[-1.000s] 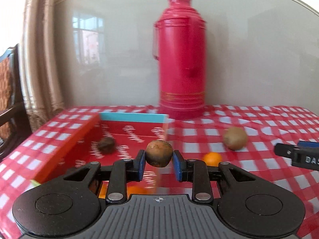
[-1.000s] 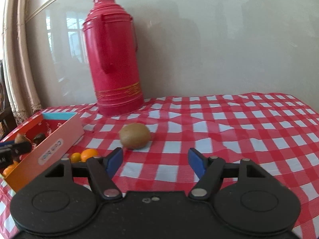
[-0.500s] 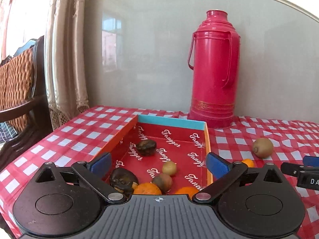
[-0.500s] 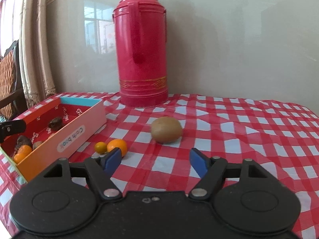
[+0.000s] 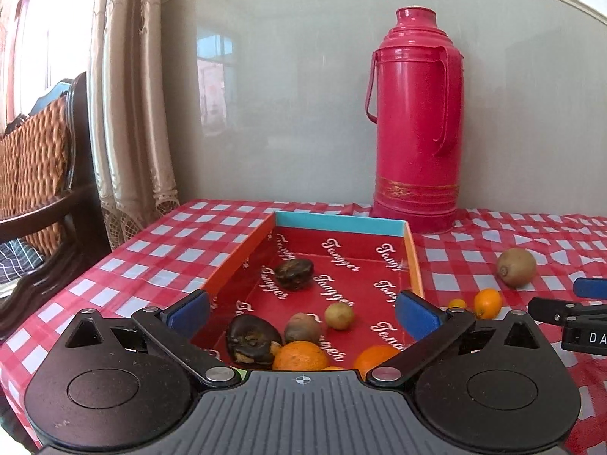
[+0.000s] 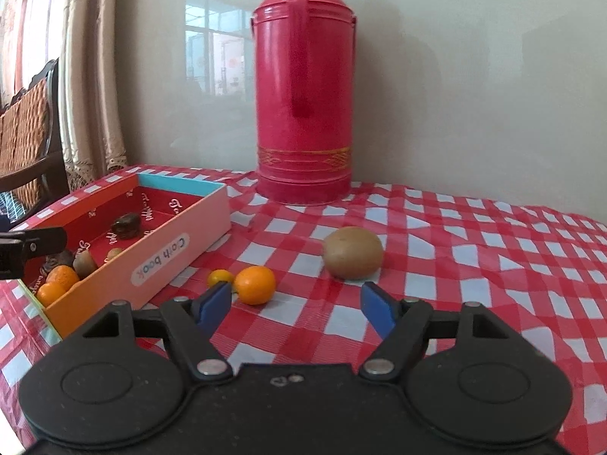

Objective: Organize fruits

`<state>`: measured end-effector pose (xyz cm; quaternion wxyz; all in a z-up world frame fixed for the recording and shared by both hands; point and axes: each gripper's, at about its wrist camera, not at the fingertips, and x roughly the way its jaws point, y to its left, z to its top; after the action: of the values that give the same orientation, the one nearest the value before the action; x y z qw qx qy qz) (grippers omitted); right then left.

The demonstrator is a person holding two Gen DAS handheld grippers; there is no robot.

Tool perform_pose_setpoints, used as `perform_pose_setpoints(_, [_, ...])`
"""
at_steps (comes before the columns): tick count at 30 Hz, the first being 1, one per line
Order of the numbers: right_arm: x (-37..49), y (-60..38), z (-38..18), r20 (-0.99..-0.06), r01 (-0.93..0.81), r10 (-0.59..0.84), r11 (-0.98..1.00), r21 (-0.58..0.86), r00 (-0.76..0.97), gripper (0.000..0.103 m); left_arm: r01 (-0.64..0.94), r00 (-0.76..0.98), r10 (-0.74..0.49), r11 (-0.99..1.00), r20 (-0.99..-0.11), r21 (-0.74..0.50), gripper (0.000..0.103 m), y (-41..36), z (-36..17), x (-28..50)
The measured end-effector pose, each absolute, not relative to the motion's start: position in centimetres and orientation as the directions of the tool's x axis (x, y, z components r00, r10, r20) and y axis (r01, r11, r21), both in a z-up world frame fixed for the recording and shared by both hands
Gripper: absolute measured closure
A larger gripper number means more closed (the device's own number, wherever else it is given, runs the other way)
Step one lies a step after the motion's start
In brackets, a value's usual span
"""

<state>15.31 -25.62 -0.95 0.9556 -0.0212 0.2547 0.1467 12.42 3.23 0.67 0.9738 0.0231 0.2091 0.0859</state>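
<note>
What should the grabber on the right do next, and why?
Probably ease the right gripper forward to the kiwi and close on it. Its jaws are open and empty, and the kiwi lies just ahead on the tablecloth, outside the box. The left gripper is still opening over the box, with nothing between its jaws.

**What things look made of**

The red flask (image 6: 303, 87) looks like shiny, smooth plastic. Under it, the checked tablecloth (image 6: 474, 250) is slick and a bit wrinkled. Left of the flask, the box (image 6: 167, 254) looks like smooth cardboard with a paper label. Near the flask, the kiwi (image 6: 353, 252) has dull, fuzzy skin. The small orange (image 6: 255, 284) is shiny. The curtain (image 5: 129, 113) is soft, silky cloth.
</note>
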Motion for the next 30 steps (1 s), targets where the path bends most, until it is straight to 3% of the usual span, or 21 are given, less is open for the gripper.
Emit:
perform_pose_setpoints(18, [18.1, -22.0, -2.5, -0.543, -0.368, 0.307, 0.93, -0.004, 0.782, 0.043, -0.297, 0.87, 0.285, 0.954, -0.402, 0.034, 0.0, 9.4, 0.1, 12.0])
perform_pose_setpoints(22, [18.9, -21.0, -2.6, -0.555, -0.369, 0.307, 0.929, -0.001, 0.773, 0.057, -0.312, 0.863, 0.298, 0.95, -0.407, 0.034, 0.0, 10.3, 0.0, 11.9])
perform_pose_setpoints(27, [19.9, -20.7, -3.1, -0.58, -0.347, 0.287, 0.938, 0.007, 0.763, 0.062, -0.327, 0.856, 0.311, 0.944, -0.412, 0.032, 0.0, 11.3, 0.0, 11.8])
perform_pose_setpoints(29, [20.4, -20.8, -3.3, -0.595, -0.337, 0.279, 0.941, 0.015, 0.754, 0.077, -0.33, 0.855, 0.312, 0.943, -0.414, 0.029, 0.0, 11.7, -0.1, 11.7])
perform_pose_setpoints(30, [20.5, -20.8, -3.3, -0.599, -0.332, 0.275, 0.943, 0.017, 0.752, 0.077, -0.331, 0.855, 0.313, 0.943, -0.415, 0.029, 0.0, 11.9, -0.1, 11.7])
